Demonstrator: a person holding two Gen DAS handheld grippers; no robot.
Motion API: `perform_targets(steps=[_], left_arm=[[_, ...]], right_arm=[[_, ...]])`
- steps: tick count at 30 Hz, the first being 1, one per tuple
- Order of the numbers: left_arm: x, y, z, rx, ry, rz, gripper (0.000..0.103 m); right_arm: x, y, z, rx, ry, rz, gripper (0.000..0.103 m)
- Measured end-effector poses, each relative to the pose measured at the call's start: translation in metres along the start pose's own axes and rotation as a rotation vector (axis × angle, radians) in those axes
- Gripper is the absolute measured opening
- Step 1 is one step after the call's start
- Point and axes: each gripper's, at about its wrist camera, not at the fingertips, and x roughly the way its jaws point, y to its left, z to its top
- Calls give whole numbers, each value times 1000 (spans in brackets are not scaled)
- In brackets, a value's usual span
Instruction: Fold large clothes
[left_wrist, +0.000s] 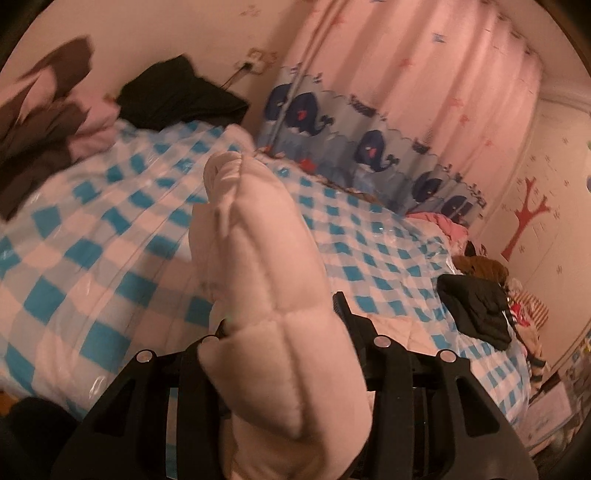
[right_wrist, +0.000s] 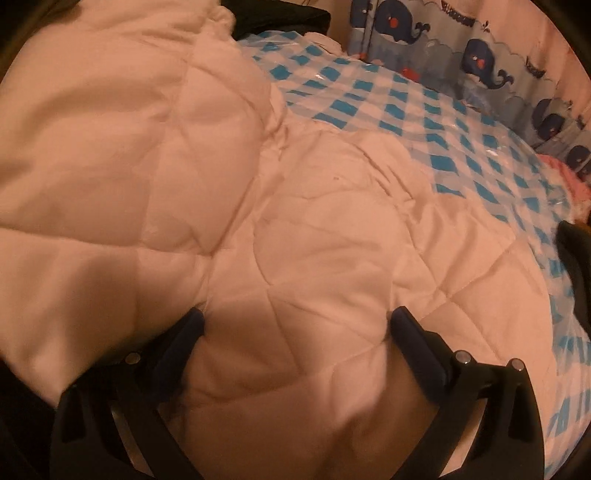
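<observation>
No legible labels – L gripper (left_wrist: 280, 325) clamps quilted coat (left_wrist: 258, 258), whale curtain (left_wrist: 369, 147)

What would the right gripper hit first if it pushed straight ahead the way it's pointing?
Most likely the white quilted coat lying right before the open right gripper; depth is unclear, but padding fills the space between its fingers.

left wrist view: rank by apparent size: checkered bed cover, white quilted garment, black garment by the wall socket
1. checkered bed cover
2. white quilted garment, though it sits right at the lens, so it looks inflated
3. black garment, far from the camera, so its true size is unsure
</observation>
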Motion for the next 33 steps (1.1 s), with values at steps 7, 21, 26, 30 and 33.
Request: perform_targets(steps=[7, 21, 26, 30, 33], left_arm=[[2, -62, 1, 92, -4, -68, 37], [31, -159, -22, 223, 81, -239, 25], [61, -184, -46, 257, 158, -294, 23], [76, -205, -67, 297, 199, -325, 23], [86, -219, -84, 342, 222, -339, 23]], right_arm=[[2, -7, -9, -10, 23, 39, 97], [-27, -190, -62, 827, -213, 1070, 96], [-2, -201, -68, 948, -231, 1285, 96], [11, -215, -74, 1032, -279, 1410, 96], [23, -231, -72, 1073, -293, 1469, 96]])
